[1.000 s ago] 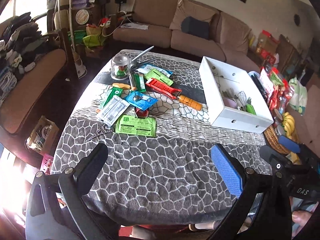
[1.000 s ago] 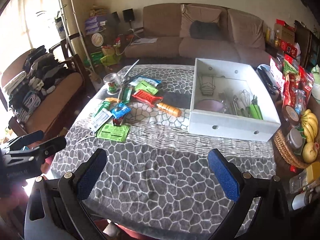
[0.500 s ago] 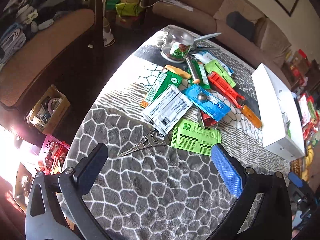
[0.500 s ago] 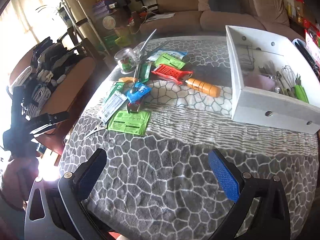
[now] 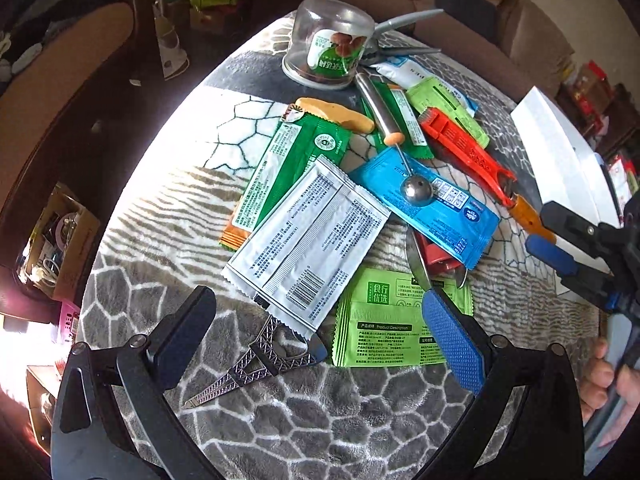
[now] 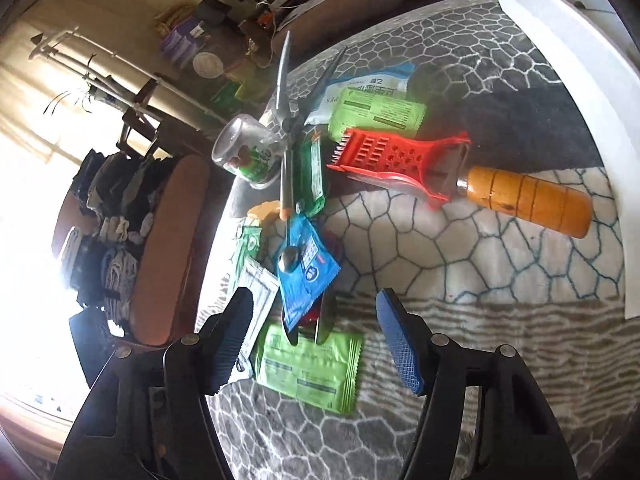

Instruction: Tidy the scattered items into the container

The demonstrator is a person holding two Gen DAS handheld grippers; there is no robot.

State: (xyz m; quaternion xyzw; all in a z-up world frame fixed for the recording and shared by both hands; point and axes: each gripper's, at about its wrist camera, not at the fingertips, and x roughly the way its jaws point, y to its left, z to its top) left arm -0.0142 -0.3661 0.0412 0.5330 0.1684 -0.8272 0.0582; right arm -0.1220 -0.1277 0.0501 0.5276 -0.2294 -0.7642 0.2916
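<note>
Several flat foil packets, among them a bright green sachet [image 6: 310, 368], lie scattered on the grey patterned cloth [image 6: 460, 240] beside the white box [image 6: 580, 60]. Right gripper [image 6: 316, 344] is closing, empty, above that sachet; left gripper [image 5: 316, 344] stands wide, empty.

White container [image 6: 568, 40] cut off; contents unseen.

I count seven flat packets [image 5: 308, 236] in the pile, two of them bright green [image 5: 394, 332]. At twelve o'clock stands one clear tub [image 5: 330, 46]. One red grater [image 6: 396, 160], one metal scoop [image 5: 416, 190], one tower-shaped opener [image 5: 256, 360], one pair of scissors [image 6: 286, 92], one white box [image 5: 560, 148].
</note>
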